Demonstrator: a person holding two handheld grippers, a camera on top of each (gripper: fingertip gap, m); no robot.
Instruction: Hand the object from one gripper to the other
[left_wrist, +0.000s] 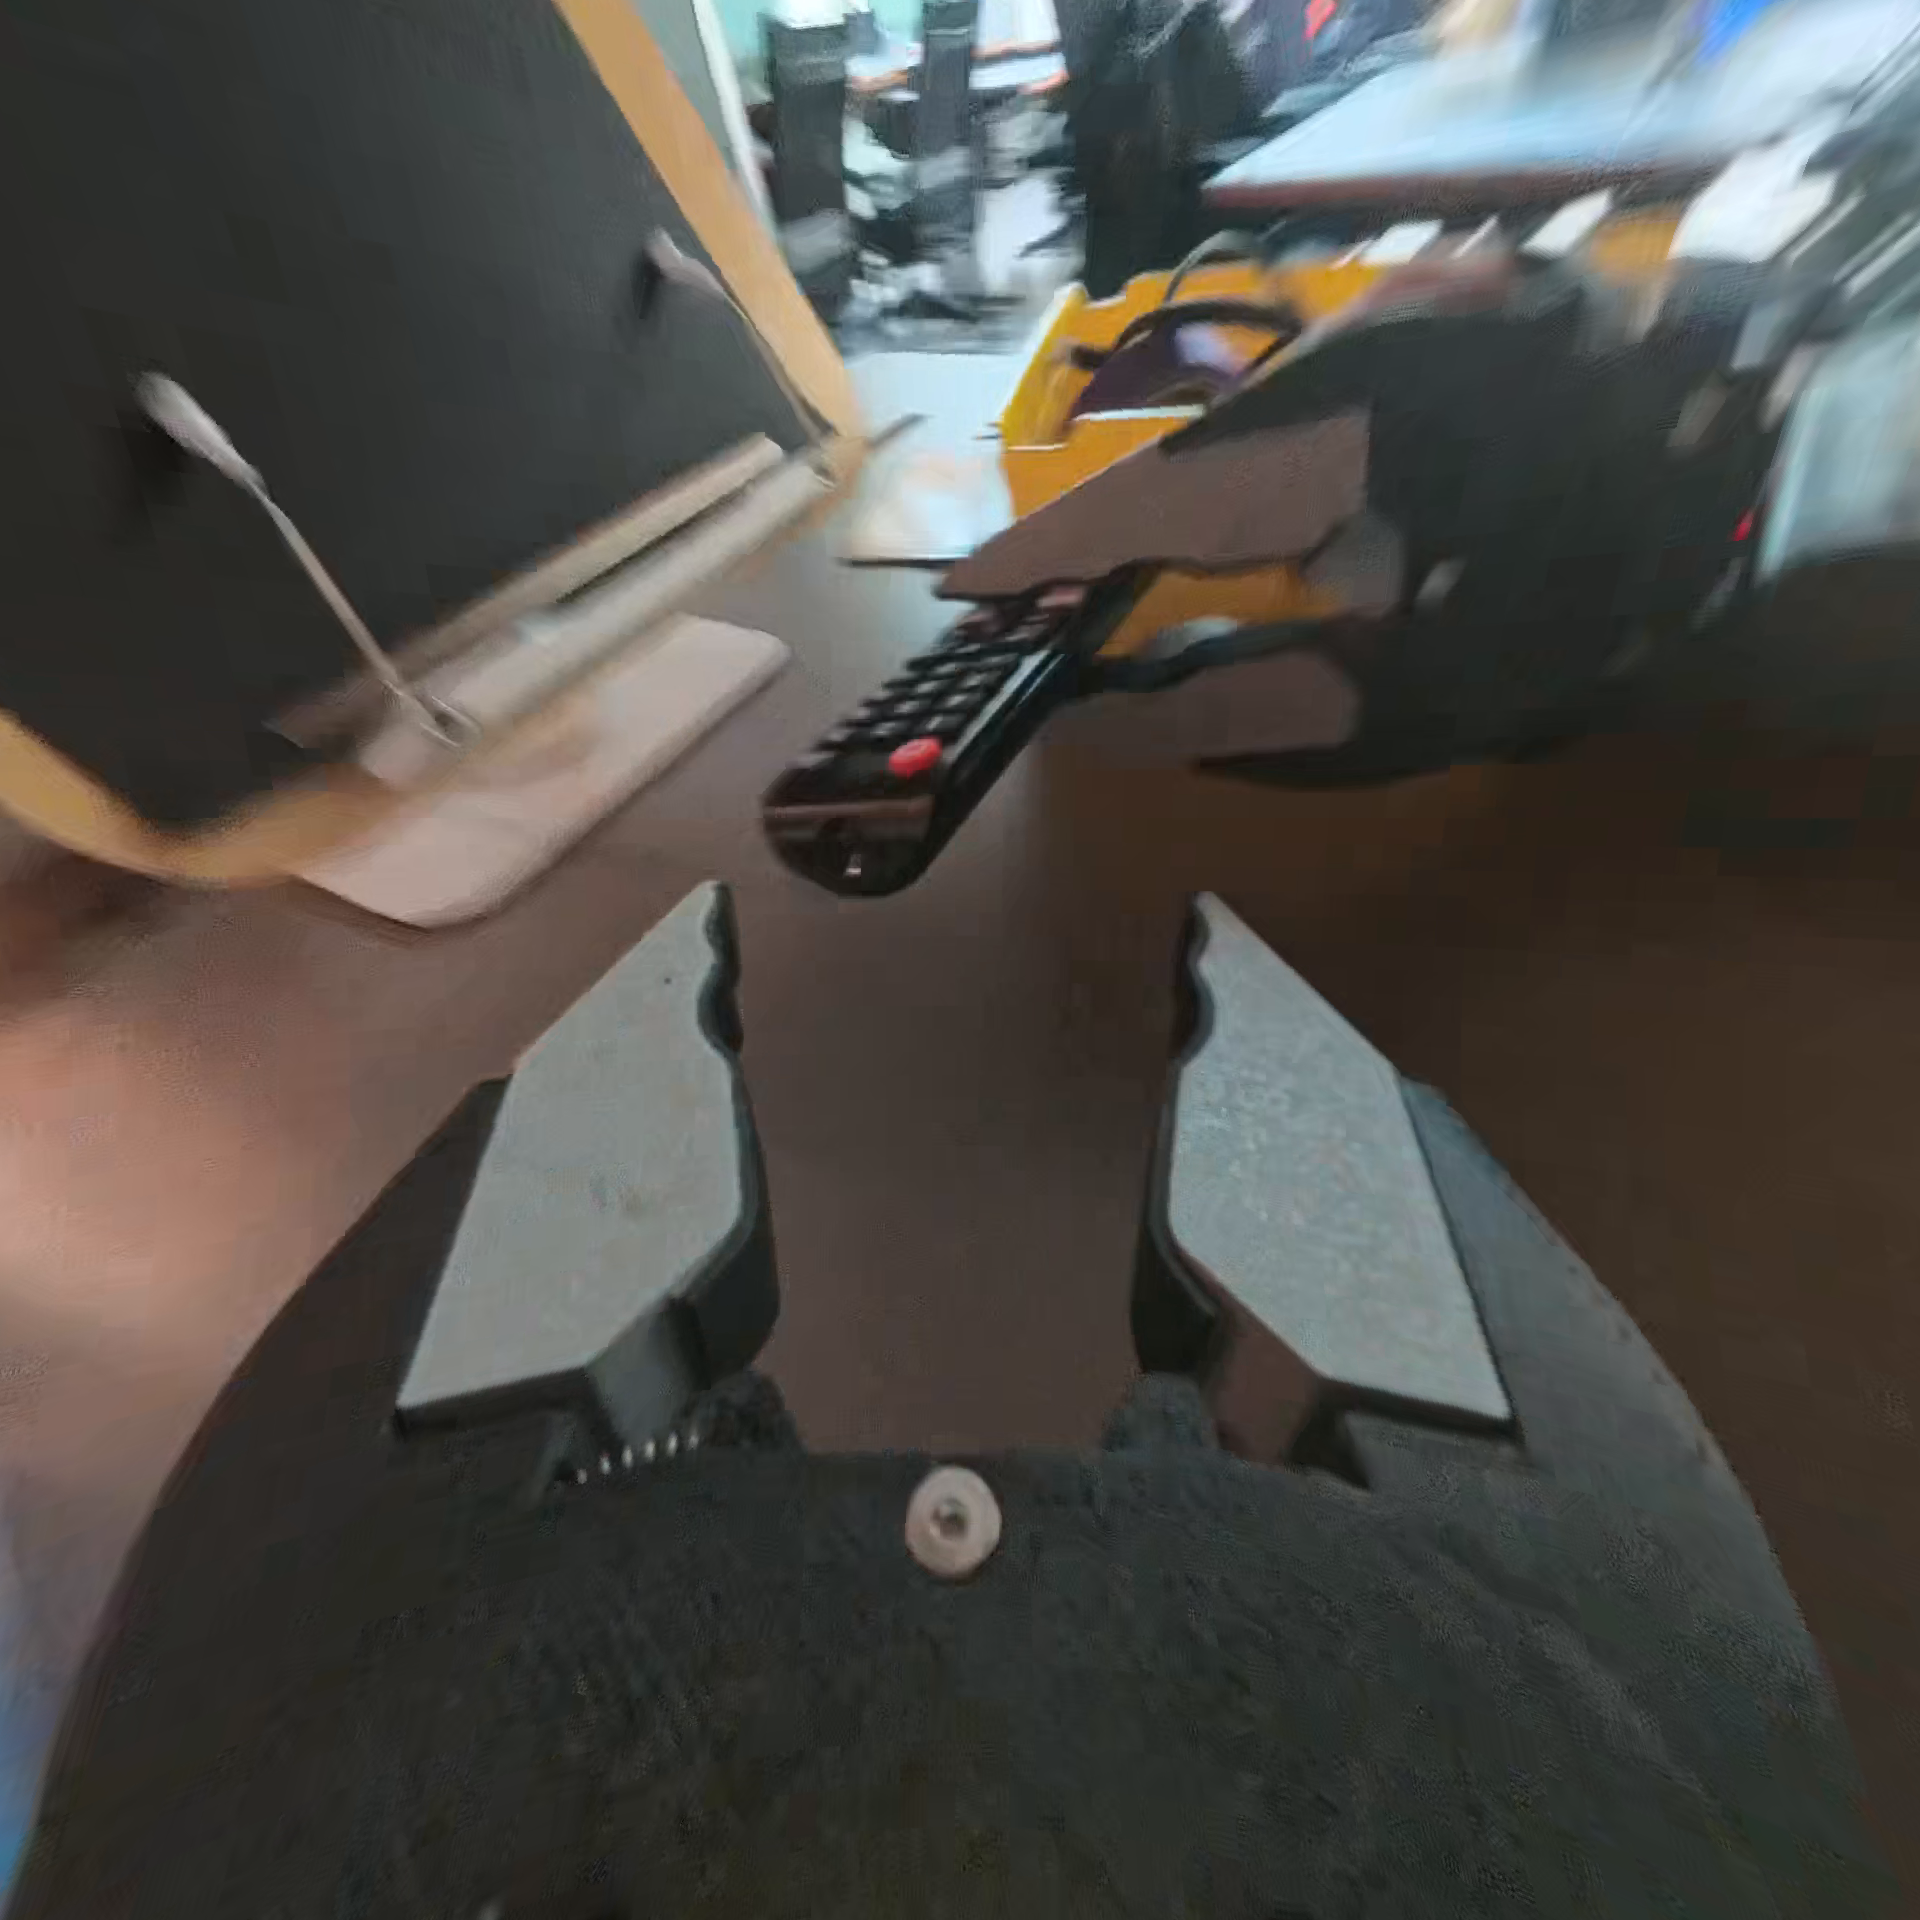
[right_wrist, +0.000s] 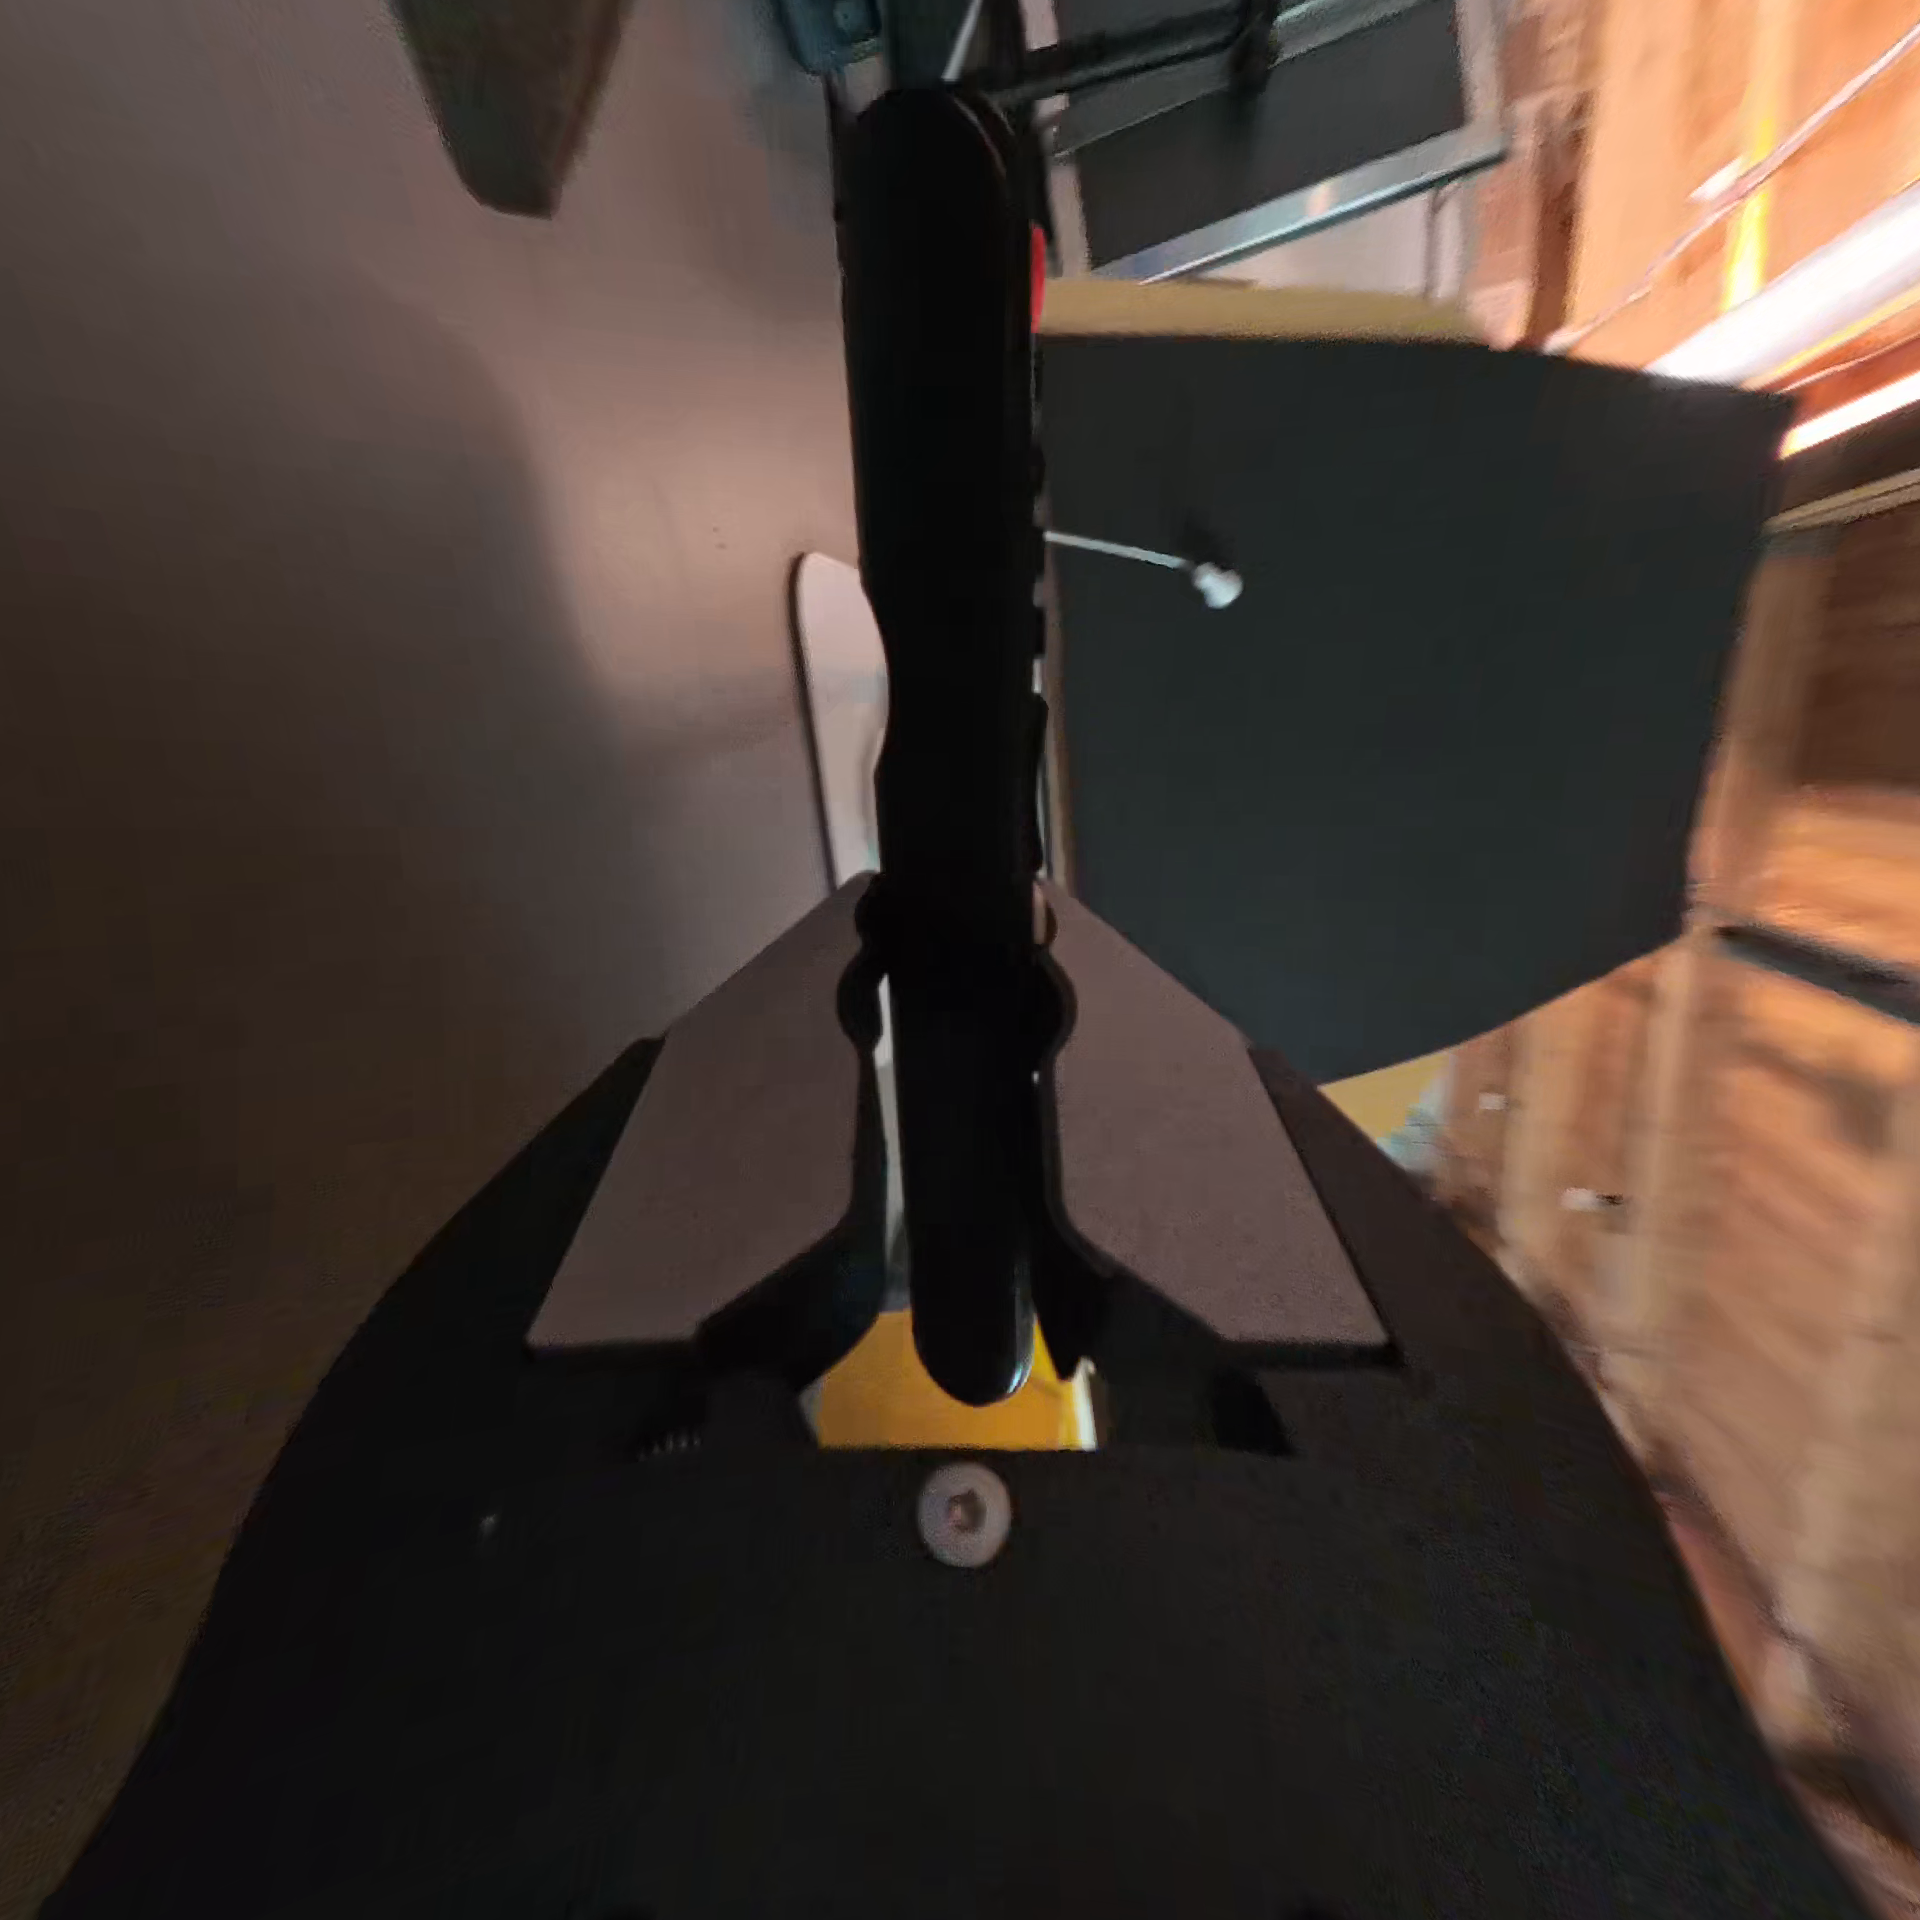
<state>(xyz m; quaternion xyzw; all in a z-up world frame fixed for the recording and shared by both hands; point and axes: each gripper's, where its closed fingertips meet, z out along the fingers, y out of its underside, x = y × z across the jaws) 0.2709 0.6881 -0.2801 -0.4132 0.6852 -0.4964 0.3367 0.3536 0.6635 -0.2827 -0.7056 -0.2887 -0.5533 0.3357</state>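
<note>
A black remote control (left_wrist: 914, 738) with a red button hangs in the air over the dark brown table (left_wrist: 1351, 1039). In the left wrist view the right gripper (left_wrist: 1049, 608) comes in from the upper right and is shut on the remote's far end. The remote's near end points toward my left gripper (left_wrist: 956, 935), which is open and empty just below it, not touching it. In the right wrist view the right gripper (right_wrist: 951, 914) is rolled on its side and clamps the remote (right_wrist: 935, 499) edge-on between its fingers.
A black board on a pale stand (left_wrist: 343, 395) with metal pegs stands at the left of the table; it also shows in the right wrist view (right_wrist: 1403, 675). A yellow bin (left_wrist: 1122, 384) with cables sits behind the right gripper. Cluttered desks lie beyond.
</note>
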